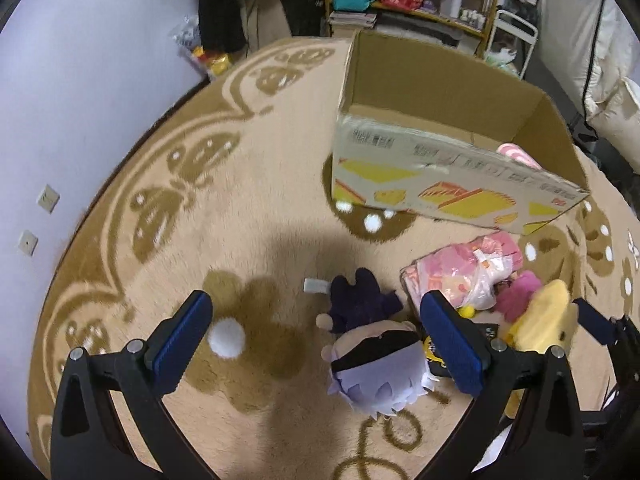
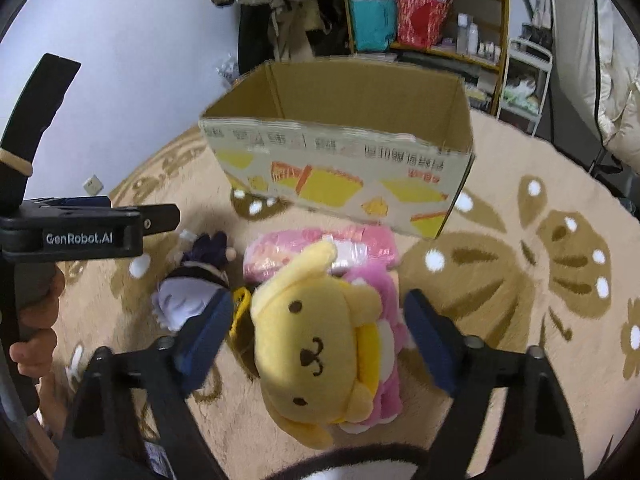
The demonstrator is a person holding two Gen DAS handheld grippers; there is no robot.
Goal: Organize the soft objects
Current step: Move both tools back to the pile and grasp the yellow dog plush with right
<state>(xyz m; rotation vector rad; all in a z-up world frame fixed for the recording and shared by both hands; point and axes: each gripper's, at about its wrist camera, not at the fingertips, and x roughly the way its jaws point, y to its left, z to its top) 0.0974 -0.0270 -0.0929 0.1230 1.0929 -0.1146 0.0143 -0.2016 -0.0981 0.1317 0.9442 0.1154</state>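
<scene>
A yellow dog plush [image 2: 316, 344] lies on a pink plush [image 2: 384, 304] on the rug, between the open fingers of my right gripper [image 2: 320, 332]. A small doll with pale purple hair and dark clothes [image 1: 372, 364] lies between the open fingers of my left gripper [image 1: 320, 344]; it also shows in the right wrist view [image 2: 192, 284]. A pink wrapped soft pack [image 2: 320, 252] lies behind the plushes. The open cardboard box [image 2: 344, 168] stands beyond, with something pink inside [image 1: 518, 154]. The left gripper's body [image 2: 88, 232] shows at the left of the right wrist view.
A beige rug with brown butterfly patterns [image 1: 240, 184] covers the floor. A shelf with bags and bottles [image 2: 424, 16] stands behind the box. A white wall [image 1: 80, 80] runs along the left. A white metal rack [image 2: 524, 80] is at the right rear.
</scene>
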